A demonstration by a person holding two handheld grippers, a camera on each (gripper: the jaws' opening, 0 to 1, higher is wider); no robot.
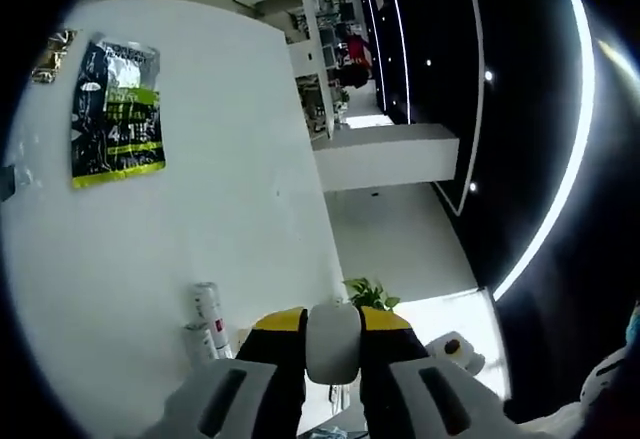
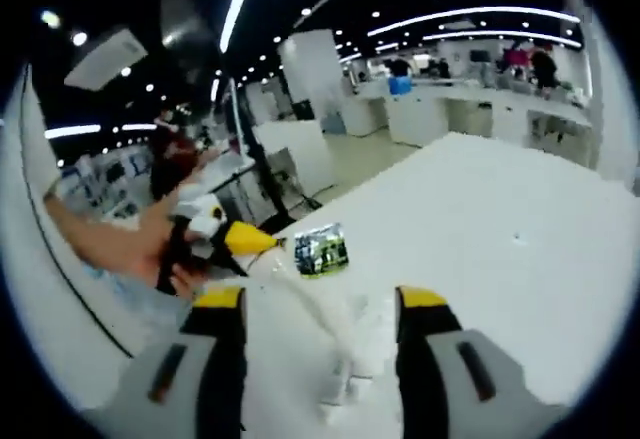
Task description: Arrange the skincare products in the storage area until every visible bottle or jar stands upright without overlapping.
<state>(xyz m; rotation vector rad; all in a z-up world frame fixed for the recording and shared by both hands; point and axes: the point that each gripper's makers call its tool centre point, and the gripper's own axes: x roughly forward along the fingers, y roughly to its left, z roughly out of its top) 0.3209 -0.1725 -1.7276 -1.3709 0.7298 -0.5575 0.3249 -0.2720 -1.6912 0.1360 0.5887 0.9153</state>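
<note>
My left gripper [image 1: 332,321] is shut on a white bottle [image 1: 332,351] held between its yellow-tipped jaws. Just left of it a white tube with red print [image 1: 207,306] lies on the white table [image 1: 230,209], with a second small white bottle [image 1: 199,343] beside it. In the right gripper view, my right gripper [image 2: 320,304] is open above a blurred cluster of white bottles [image 2: 352,364]. The left gripper [image 2: 240,237], in a person's hand [image 2: 130,249], comes in from the left with its white bottle [image 2: 300,289].
A black and green sachet [image 1: 118,111] [image 2: 320,249] lies flat on the table, with a small gold packet [image 1: 52,54] beyond it. The table's edge [image 1: 325,229] drops to the floor near the bottles. White counters [image 2: 450,114] and people stand far behind.
</note>
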